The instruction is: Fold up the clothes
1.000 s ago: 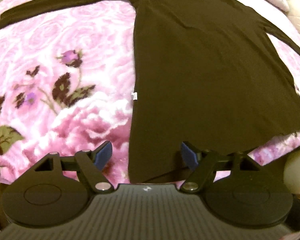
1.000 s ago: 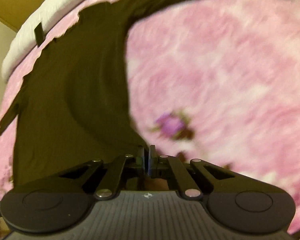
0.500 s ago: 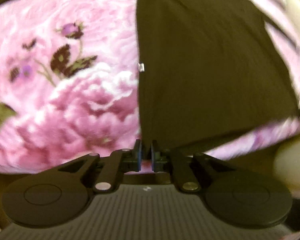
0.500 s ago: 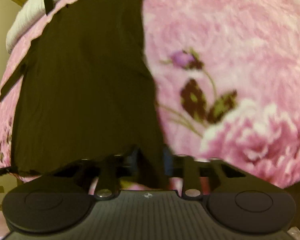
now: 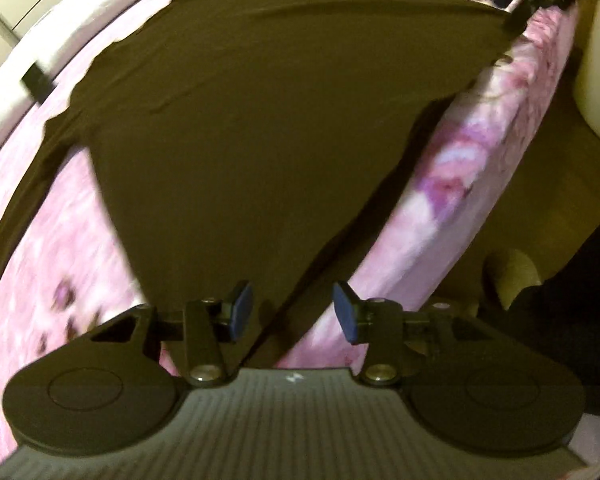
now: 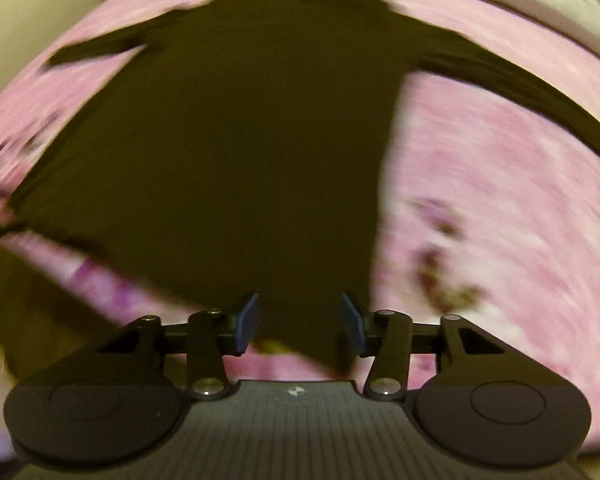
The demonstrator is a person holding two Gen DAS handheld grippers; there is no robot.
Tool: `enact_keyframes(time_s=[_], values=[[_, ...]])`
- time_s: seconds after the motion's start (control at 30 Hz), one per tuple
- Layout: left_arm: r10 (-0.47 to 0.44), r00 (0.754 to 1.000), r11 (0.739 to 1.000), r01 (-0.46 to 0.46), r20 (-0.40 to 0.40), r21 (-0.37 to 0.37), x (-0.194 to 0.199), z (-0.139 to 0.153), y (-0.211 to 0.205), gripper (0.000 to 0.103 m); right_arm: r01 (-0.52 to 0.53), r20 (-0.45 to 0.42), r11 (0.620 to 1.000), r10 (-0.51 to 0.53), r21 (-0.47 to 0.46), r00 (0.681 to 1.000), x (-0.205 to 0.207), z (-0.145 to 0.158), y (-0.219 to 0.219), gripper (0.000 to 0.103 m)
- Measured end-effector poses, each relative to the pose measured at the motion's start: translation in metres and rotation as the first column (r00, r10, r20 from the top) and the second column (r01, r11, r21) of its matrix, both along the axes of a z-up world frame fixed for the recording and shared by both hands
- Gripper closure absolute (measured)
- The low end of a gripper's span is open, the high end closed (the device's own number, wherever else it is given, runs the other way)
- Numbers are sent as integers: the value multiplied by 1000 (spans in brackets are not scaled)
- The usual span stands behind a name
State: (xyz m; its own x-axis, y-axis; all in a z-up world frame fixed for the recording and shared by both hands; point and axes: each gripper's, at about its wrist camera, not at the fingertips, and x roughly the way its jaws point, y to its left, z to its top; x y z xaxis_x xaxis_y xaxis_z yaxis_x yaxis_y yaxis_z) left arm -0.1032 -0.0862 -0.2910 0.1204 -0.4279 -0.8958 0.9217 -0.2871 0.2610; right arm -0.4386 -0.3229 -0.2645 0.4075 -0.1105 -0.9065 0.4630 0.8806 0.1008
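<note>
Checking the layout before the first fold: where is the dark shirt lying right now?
The dark shirt lies spread flat on the pink floral blanket, sleeves out to both sides, its hem nearest the cameras at the bed's edge.

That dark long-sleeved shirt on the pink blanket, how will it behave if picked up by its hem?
The dark long-sleeved shirt will probably drape limply: it lies flat with soft wrinkles. Likely light, being thin cloth. The fuzzy pink floral blanket may drag on it.

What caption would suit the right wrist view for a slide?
Right gripper opening above the hem of a dark long-sleeved shirt spread on a pink floral blanket.
</note>
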Motion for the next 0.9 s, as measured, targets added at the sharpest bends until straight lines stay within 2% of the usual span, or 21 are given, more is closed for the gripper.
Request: enact_keyframes(time_s=[0.07,0.13,0.27,0.33,0.4,0.43,0.47,0.53,0.63,0.67,0.73,0.8,0.9], values=[[-3,1000,1000,3,2,0,-2,-6,-10,64,-158,6,987,159,-24,987,24,-7,26,53],[35,999,999,-35,-28,-5,5,-5,-20,64,-283,21,957,285,-62,958,47,-14,47,53],[192,976,981,-194,-103,-8,32,-1,-37,67,-489,-16,856,493,-168,870,88,-30,78,52],[207,971,977,-211,-115,-17,38,3,-46,67,-572,-68,791,572,-216,817,104,-40,87,51],[179,978,983,-181,-107,-14,36,1,-46,67,-618,-111,752,611,-228,784,112,-47,85,55],[160,982,987,-162,-101,-13,35,2,-45,67,-623,-111,756,614,-200,781,114,-46,78,74],[143,985,989,-145,-99,-9,33,3,-44,67,-623,-106,765,614,-165,782,116,-44,70,89],[122,989,992,-123,-82,-1,32,0,-40,67,-641,-60,768,640,15,766,119,-33,50,92],[103,994,995,-103,-43,6,30,-1,-31,68,-600,-53,782,615,166,787,109,-23,25,102],[100,994,995,-100,-44,-4,28,1,-29,69,-583,-53,784,605,213,795,105,-20,17,94],[94,994,995,-95,-47,-23,24,5,-24,70,-512,-61,841,529,174,847,92,-12,3,86],[90,989,995,-95,-119,-38,18,11,-19,70,-443,-17,876,454,193,891,78,-4,-4,85],[59,979,997,-68,-193,-43,-1,10,-10,69,-355,33,887,362,296,932,63,-12,-1,84]])
